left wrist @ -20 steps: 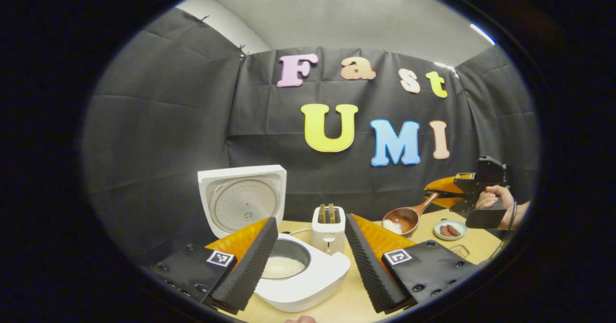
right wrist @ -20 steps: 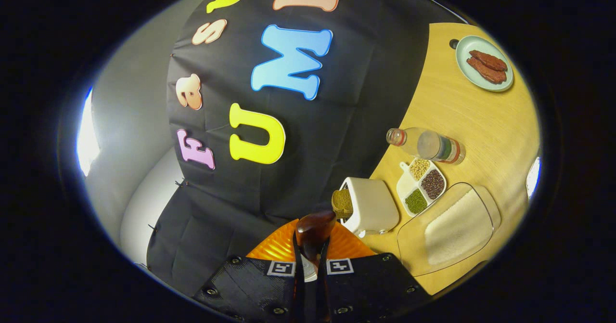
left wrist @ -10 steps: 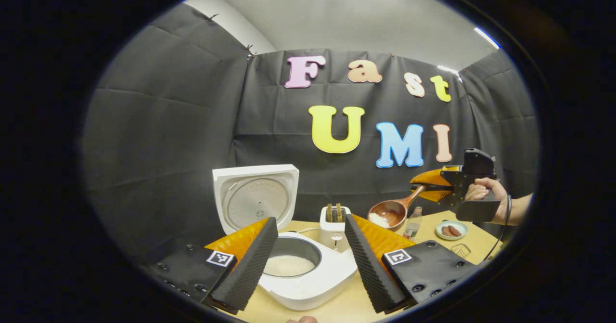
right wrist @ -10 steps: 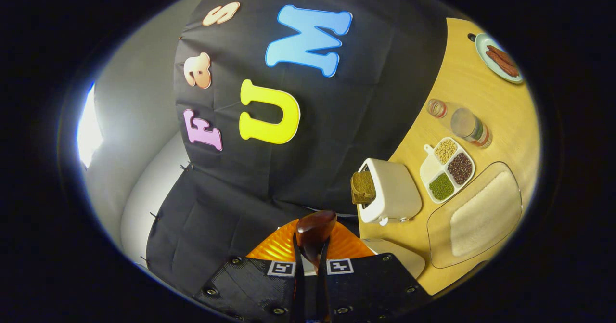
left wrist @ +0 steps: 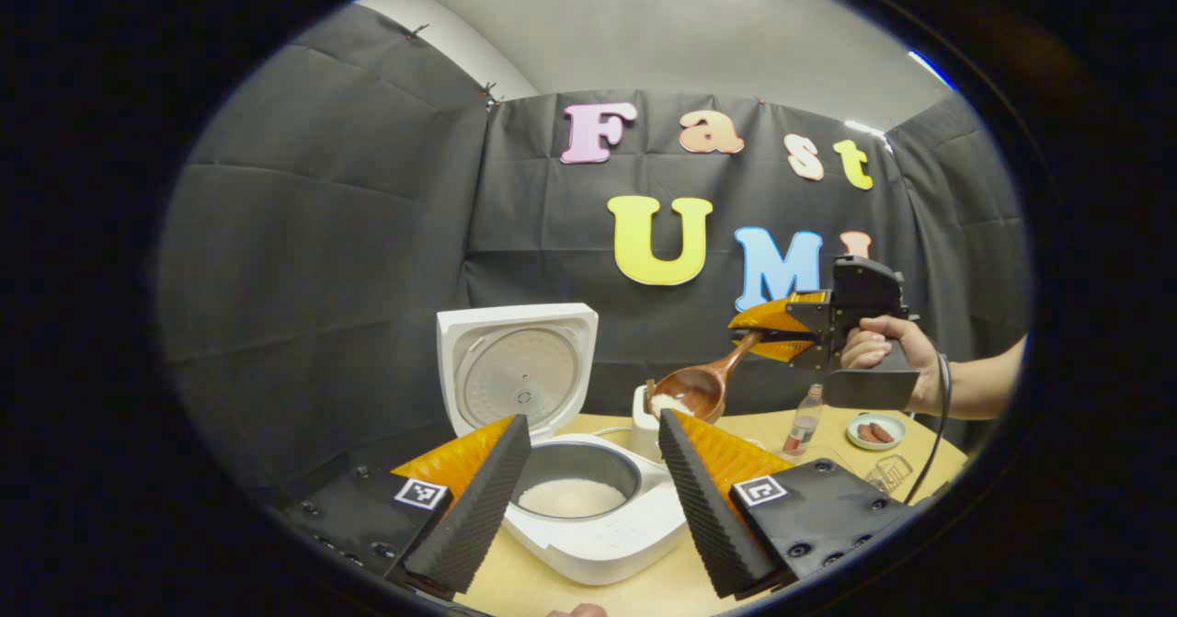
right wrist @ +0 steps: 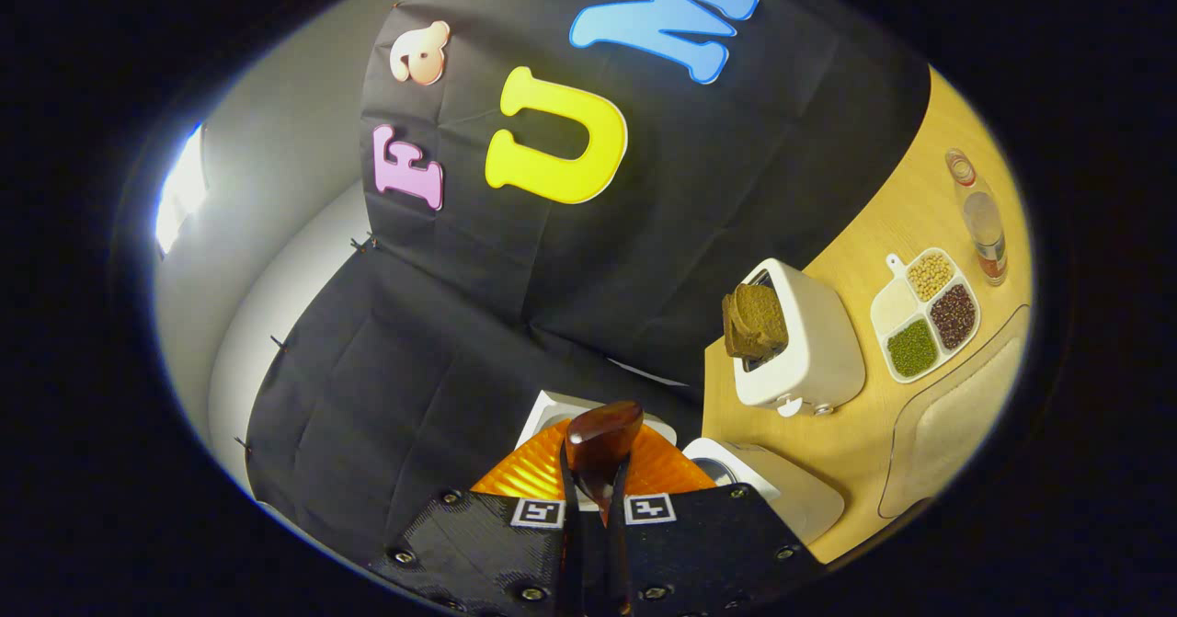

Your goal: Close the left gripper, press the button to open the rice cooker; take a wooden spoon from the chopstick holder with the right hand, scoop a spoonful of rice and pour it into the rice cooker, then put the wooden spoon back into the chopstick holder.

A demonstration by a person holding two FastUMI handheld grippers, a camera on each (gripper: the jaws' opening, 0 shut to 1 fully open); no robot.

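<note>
The white rice cooker (left wrist: pixel 607 543) stands open, lid (left wrist: pixel 519 369) raised, white rice in its pot (left wrist: pixel 572 496). My left gripper (left wrist: pixel 588 507) hangs open just in front of it, with the pot seen between the fingers. In the left gripper view a hand holds my right gripper (left wrist: pixel 768 332) above the table, right of the cooker. It is shut on the handle of the wooden spoon (left wrist: pixel 699 387), whose bowl carries a little rice above the cooker's far right corner. In the right gripper view the spoon (right wrist: pixel 602 440) sticks out past the shut right gripper (right wrist: pixel 593 497), with the cooker's edge (right wrist: pixel 791 497) below.
A white toaster (right wrist: pixel 814 346) with brown bread (right wrist: pixel 754 318) stands behind the cooker. Right of it are a divided tray of beans (right wrist: pixel 924 314), a bottle (right wrist: pixel 982 217) and a clear tub of rice (right wrist: pixel 956 424). A plate of sausages (left wrist: pixel 874 431) and a wire rack (left wrist: pixel 887 474) sit far right.
My right gripper has carried the spoon with rice leftward and upward, from beside the sausage plate to over the toaster near the cooker. The left gripper stays open.
</note>
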